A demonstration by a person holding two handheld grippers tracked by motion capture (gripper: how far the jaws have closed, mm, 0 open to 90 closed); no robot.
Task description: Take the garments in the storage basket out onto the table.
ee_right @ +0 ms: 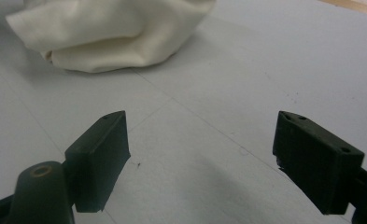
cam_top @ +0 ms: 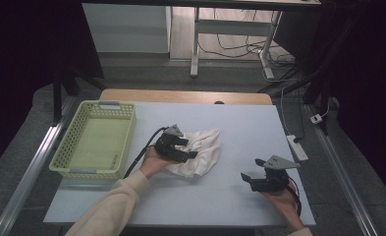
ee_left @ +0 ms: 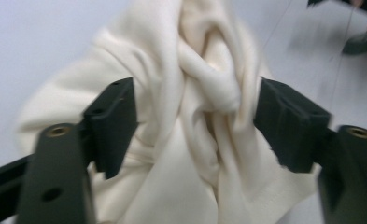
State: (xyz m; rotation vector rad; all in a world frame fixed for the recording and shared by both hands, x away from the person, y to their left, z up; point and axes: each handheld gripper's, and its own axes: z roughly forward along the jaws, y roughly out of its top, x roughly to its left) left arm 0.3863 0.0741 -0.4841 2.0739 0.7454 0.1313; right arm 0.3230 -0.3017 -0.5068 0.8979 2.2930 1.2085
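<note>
- The table (cam_top: pixel 230 196) carries a green basket (cam_top: pixel 95 140) at its left edge.
- The cream cloth (cam_top: pixel 203 152) lies bunched near the table's middle: soft, light and limp; best pinched at a raised fold.
- Left gripper (cam_top: pixel 178 147), wrist angled inward, has jaws apart astride a fold.
- Right gripper (cam_top: pixel 259 179) rests near the right edge, jaws apart, empty.

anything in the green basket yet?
No. In the high view the green basket shows a bare floor; the white cloth lies on the table beside it.
</note>
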